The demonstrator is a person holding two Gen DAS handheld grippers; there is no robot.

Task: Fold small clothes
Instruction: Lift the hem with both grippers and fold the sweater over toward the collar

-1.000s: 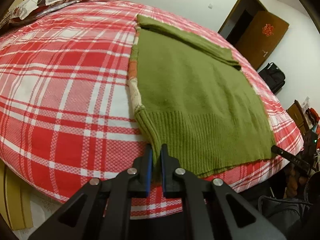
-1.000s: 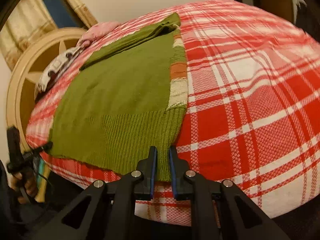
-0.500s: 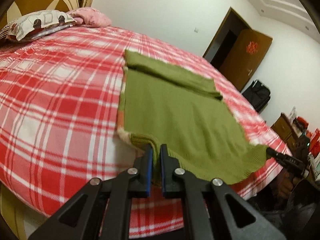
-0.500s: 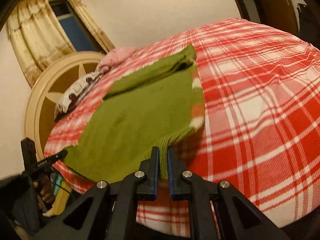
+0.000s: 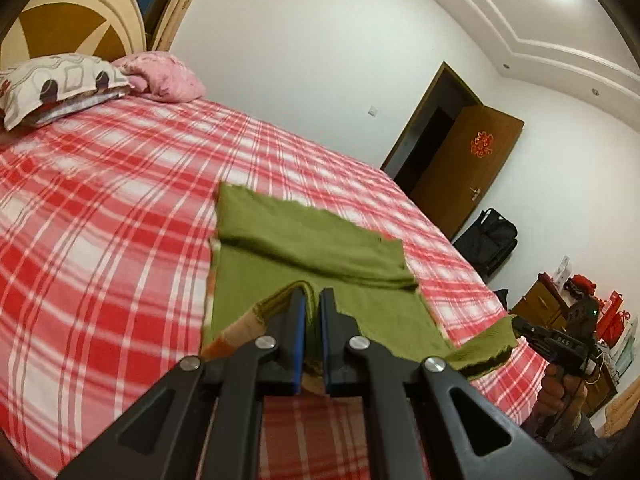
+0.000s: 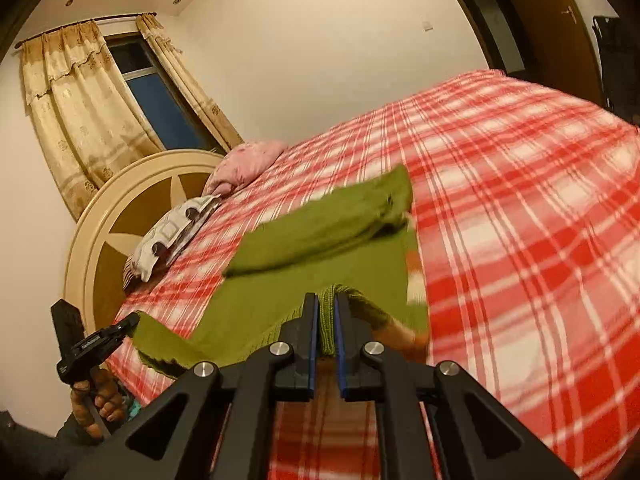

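Hem corners of the green sweater [image 5: 304, 248] are lifted clear of the red plaid bed [image 5: 100, 216], where a second ago they lay flat; the bottom-to-top fold is judged under way. At lower centre of each view, the left gripper [image 5: 313, 308] and right gripper [image 6: 326, 312] are pressed together, each pinching ribbed knit.

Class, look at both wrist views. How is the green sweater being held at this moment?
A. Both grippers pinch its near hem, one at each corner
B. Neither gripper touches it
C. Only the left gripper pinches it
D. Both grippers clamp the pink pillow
A: the left gripper and the right gripper are each shut on a corner of the green sweater hem, raised off the plaid bed.
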